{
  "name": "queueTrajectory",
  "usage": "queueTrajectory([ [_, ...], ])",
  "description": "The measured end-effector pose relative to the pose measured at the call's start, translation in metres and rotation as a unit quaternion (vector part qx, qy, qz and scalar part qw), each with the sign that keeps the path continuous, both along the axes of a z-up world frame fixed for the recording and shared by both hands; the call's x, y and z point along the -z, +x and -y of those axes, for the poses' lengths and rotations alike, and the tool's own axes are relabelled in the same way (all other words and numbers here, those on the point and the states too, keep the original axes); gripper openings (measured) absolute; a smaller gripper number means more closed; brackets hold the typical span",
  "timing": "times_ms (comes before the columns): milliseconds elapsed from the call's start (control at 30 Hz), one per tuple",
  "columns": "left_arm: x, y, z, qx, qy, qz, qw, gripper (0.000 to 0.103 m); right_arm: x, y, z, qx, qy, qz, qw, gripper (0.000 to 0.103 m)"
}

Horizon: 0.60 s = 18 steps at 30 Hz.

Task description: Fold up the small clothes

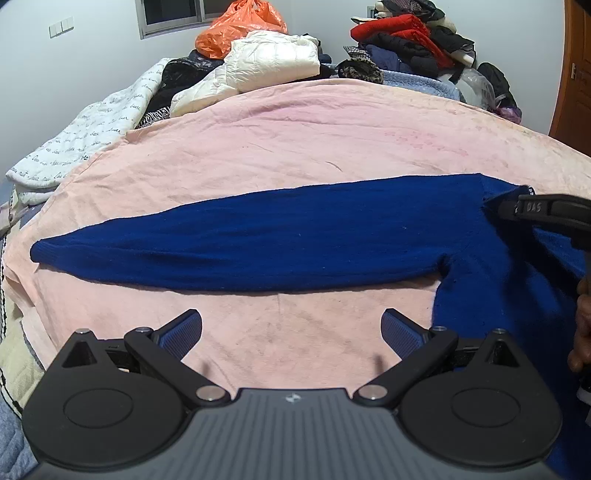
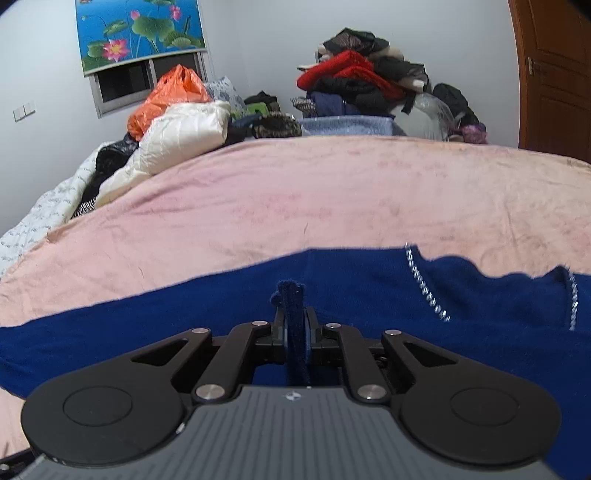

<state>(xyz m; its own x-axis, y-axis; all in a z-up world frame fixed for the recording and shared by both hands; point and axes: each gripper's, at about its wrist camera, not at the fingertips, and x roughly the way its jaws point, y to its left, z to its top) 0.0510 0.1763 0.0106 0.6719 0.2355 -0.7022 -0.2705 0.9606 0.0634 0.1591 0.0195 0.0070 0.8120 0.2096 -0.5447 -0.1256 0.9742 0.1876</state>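
While the blue sweater (image 1: pixel 258 236) lies spread on the pink blanket (image 1: pixel 295 136) that covers the bed, its long sleeve (image 1: pixel 184 243) runs out flat toward the left, cuff near the blanket's left edge, and its body fills the lower right of the left wrist view. Left gripper (image 1: pixel 291 328): fingers spread wide and empty, hovering over bare blanket just in front of the sleeve, touching no cloth. Right gripper (image 2: pixel 295 332): fingers nearly closed, pinching a bunched fold of the sweater's knit near the shoulder; the neckline with its sparkling trim (image 2: pixel 428 288) lies just to the right of the grip.

Step in hand, as judged: arranging and flattening the garment before the first fold, with the right grip setting the shoulder. The next move probably calls for the left fingers to close on the sleeve, somewhere along its length or at the cuff, and carry it rightward across the body.

Edges and room: the blanket beyond the sleeve is open and flat, giving wide space for a sweep. Piled clothes, a white padded jacket (image 1: pixel 273 62) and an orange bag (image 1: pixel 240 26) sit well apart at the far end of the bed. The blanket's left edge is close to the cuff, so little margin remains there.
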Motion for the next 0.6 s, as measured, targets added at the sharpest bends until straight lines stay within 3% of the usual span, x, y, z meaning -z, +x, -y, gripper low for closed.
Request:
queueTrajectory([
  [300, 0.000, -0.001, 0.000, -0.010, 0.023, -0.001, 0.9997, 0.103, 0.003, 0.000, -0.017, -0.026, -0.025, 0.010, 0.999, 0.015],
  [600, 0.001, -0.002, -0.008, -0.022, 0.022, -0.004, 0.9995, 0.103, -0.007, 0.004, -0.031, -0.042, -0.014, 0.017, 0.999, 0.009],
])
